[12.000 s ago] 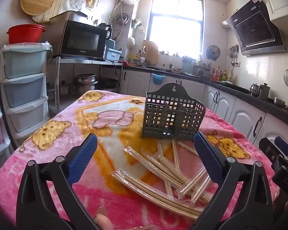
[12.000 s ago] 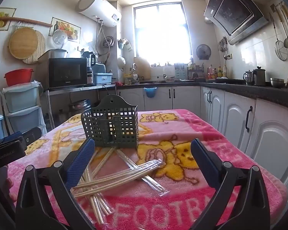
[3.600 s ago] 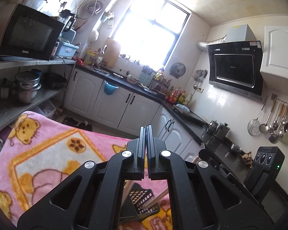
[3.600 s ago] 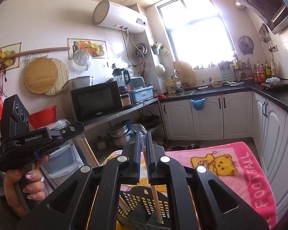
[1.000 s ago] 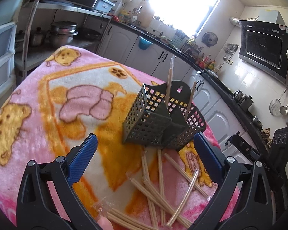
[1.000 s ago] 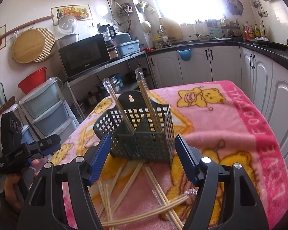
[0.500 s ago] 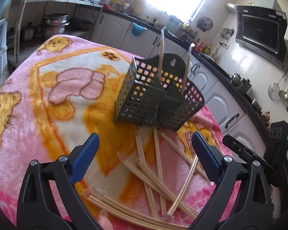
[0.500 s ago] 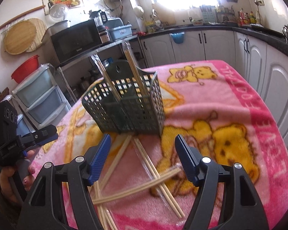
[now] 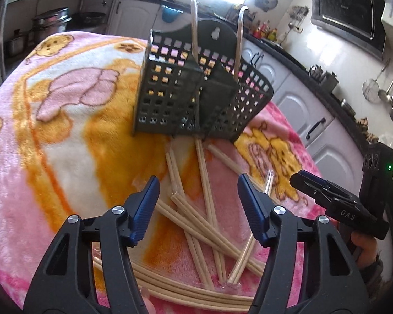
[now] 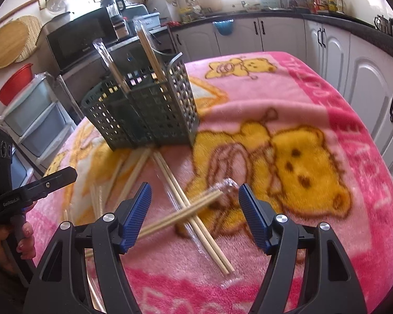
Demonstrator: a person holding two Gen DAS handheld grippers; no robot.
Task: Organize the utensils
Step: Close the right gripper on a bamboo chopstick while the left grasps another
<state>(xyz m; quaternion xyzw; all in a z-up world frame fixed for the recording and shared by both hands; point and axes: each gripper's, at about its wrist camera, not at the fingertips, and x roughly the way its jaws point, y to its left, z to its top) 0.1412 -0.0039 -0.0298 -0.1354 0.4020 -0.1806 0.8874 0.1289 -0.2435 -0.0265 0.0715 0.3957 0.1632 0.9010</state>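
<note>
A dark green perforated utensil basket (image 9: 191, 96) stands on the pink blanket, also in the right wrist view (image 10: 146, 112). Two wrapped chopstick pairs (image 9: 194, 26) stand upright in it, and they show in the right wrist view (image 10: 149, 47) too. Several wrapped chopstick pairs (image 9: 204, 209) lie scattered on the blanket in front of it. My left gripper (image 9: 198, 206) is open and empty, low over the pile. My right gripper (image 10: 195, 209) is open and empty, just above two crossed pairs (image 10: 191, 209).
The table is covered by a pink and yellow bear blanket (image 9: 65, 130). White kitchen cabinets (image 10: 353, 60) stand to the right of it, plastic drawers (image 10: 36, 115) and a microwave (image 10: 78, 41) to the left. The other hand-held gripper shows at the right edge (image 9: 340, 209) of the left wrist view.
Both grippers have come down and forward toward the loose chopsticks on the blanket. Their jaws have narrowed a little but stay open. The basket and its two upright pairs have not moved.
</note>
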